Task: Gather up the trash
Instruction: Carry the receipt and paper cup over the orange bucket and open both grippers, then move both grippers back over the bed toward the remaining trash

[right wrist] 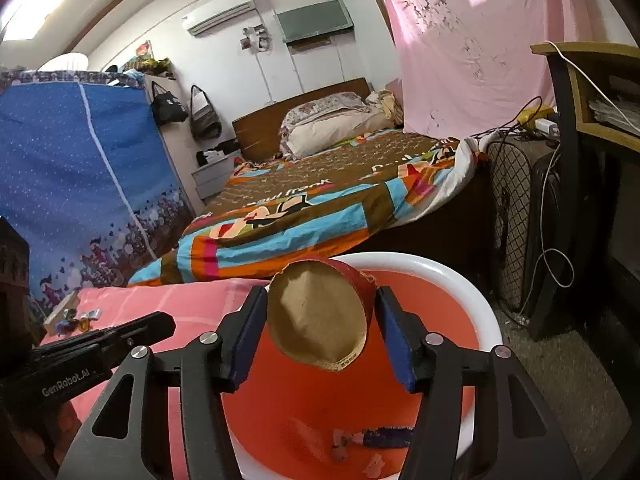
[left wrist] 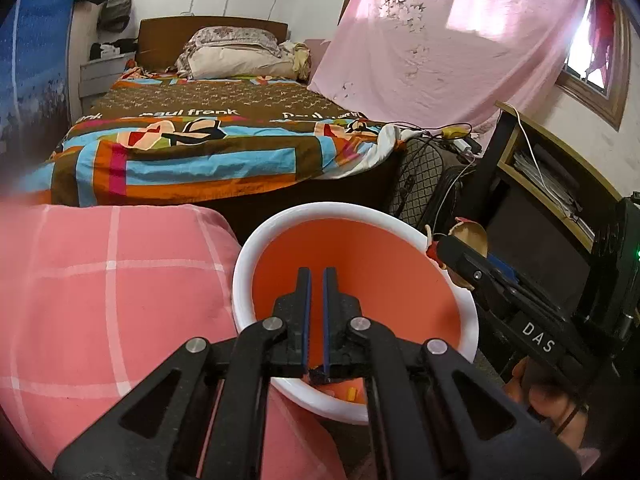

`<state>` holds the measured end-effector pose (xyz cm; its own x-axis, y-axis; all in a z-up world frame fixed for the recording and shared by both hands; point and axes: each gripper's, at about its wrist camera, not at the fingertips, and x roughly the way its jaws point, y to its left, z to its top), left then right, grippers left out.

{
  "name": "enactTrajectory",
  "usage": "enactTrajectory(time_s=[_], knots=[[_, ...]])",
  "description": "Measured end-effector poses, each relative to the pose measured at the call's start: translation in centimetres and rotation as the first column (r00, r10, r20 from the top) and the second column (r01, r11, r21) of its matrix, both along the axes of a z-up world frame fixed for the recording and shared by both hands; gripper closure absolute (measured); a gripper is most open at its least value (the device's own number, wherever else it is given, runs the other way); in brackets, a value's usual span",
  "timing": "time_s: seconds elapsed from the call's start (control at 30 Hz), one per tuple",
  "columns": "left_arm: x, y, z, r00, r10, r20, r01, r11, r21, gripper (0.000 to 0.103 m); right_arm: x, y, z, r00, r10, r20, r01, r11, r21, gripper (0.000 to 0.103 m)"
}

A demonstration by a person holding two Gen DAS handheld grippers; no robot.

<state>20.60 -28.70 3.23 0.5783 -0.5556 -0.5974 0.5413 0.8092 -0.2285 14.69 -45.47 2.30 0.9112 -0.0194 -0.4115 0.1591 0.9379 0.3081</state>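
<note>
A round bin with a white rim (left wrist: pixel 248 256) (right wrist: pixel 480 308) and an orange inside stands below both grippers. My right gripper (right wrist: pixel 321 292) holds a squashed paper cup (right wrist: pixel 316 316), brown inside and red outside, over the bin's mouth; both blue pads (right wrist: pixel 248 336) touch its sides. In the left wrist view the same cup (left wrist: pixel 470 236) shows at the tip of the right gripper (left wrist: pixel 460 258), above the bin's right rim. My left gripper (left wrist: pixel 317 270) is shut over the bin with nothing between its fingers. Wrappers (right wrist: pixel 384 436) and scraps lie on the bin's bottom.
A pink checked cloth (left wrist: pixel 100 280) covers the surface left of the bin, with small items (right wrist: pixel 76 318) at its far left. Beyond is a bed (left wrist: pixel 200 140). A fan (right wrist: pixel 508 216), cables and a desk (right wrist: pixel 580 80) stand on the right, and a blue wardrobe (right wrist: pixel 60 180) on the left.
</note>
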Motion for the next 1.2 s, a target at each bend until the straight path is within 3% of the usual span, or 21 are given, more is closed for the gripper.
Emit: enactTrajectory(time_s=[0.17,0.47,0.63,0.7,0.83,0.9,1.2], knots=[[0.0,0.3,0.0,1.0,0.011,0.001,-0.011,1.0,0.003,0.088,0.1,-0.2,0.0,1.0,-0.004,-0.006,0.004,1.0,0.007,0.039],[0.1,2.8,1.3,0.996,0.082,0.041,-0.081,0.996,-0.03,0.066,-0.1,0.2,0.7,0.999,-0.016,0.034,0.016,1.0,-0.001,0.024],[-0.1,5.4,2.5,0.983,0.153,0.098,-0.146,0.987,-0.071,0.048,-0.3,1.3,1.8,0.995,-0.005,0.104,0.007,1.0,-0.022,0.01],[-0.1,6.6,2.9,0.973,0.194,0.125,-0.184,0.979,-0.086,0.037,-0.4,2.0,2.4,0.99,0.004,0.139,0.001,0.999,-0.037,0.001],[-0.4,9.1,3.6,0.944,0.276,0.18,-0.259,0.959,-0.115,0.009,-0.5,3.7,3.6,0.977,0.038,0.208,-0.024,0.997,-0.07,0.0],[-0.6,10.7,3.9,0.923,0.324,0.208,-0.298,0.943,-0.144,0.0,-0.5,4.7,4.0,0.97,0.054,0.236,-0.034,0.995,-0.09,0.0],[-1.5,16.9,4.0,0.841,0.466,0.275,-0.421,0.883,-0.209,0.0,-0.3,8.8,5.5,0.926,0.109,0.362,-0.063,0.989,-0.135,0.0]])
